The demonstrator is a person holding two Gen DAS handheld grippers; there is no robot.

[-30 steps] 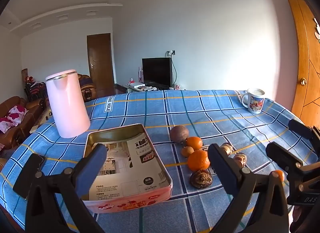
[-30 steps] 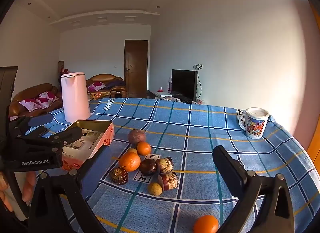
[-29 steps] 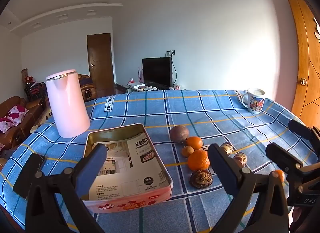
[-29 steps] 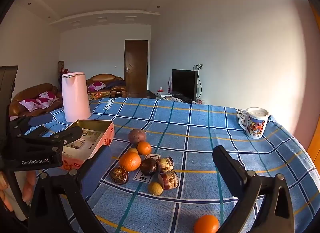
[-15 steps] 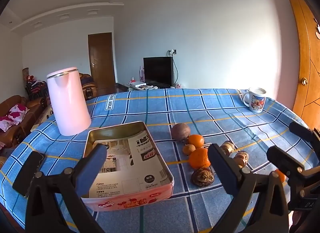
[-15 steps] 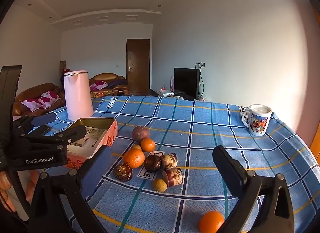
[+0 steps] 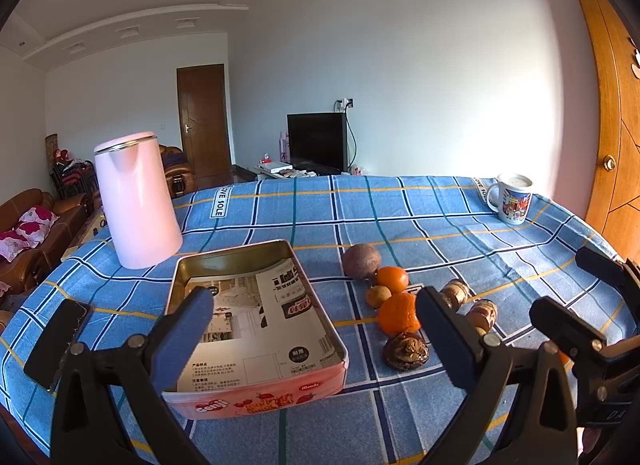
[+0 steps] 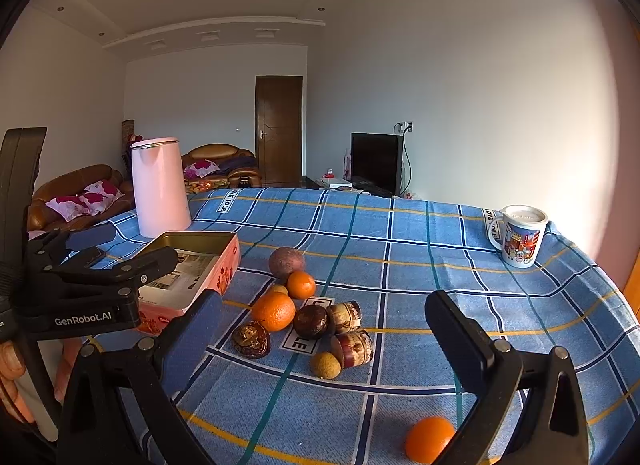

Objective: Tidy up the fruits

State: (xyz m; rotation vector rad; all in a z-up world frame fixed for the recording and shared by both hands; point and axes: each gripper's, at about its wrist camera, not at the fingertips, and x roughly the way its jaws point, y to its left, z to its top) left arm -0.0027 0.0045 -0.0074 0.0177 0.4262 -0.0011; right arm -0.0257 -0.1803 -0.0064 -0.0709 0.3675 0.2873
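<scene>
Nothing has been picked up yet, so this looks like the very start: the fruits still need to go into the tin box [image 7: 256,329], which sits in the lower middle of the left wrist picture with only paper lying inside it. The left gripper [image 7: 312,321] is at the bottom of that picture with its two fingers spread wide and nothing between them. The right gripper [image 8: 324,321] is at the bottom of the right wrist picture, fingers spread wide too, and empty. The fruits lie in a bunch on the blue checked tablecloth [image 8: 400,233], just to the right of the box: a big orange [image 8: 274,311], a small orange [image 8: 301,285], a round brown-purple fruit [image 8: 286,262], a dark round fruit [image 8: 311,321] and a little yellow one [image 8: 327,365]. One more orange [image 8: 428,439] sits alone near the bottom right of the right wrist picture, well apart from the bunch. A pink kettle [image 7: 136,201] stands at the upper left behind the box, and a mug [image 8: 520,235] stands far off at the right. I think the next move is to lower one gripper over a fruit, close gently on it so it does not roll away, and carry it to the box. Since a moment ago, both grippers have moved only a tiny bit; the fruits and box lie just as they did.
</scene>
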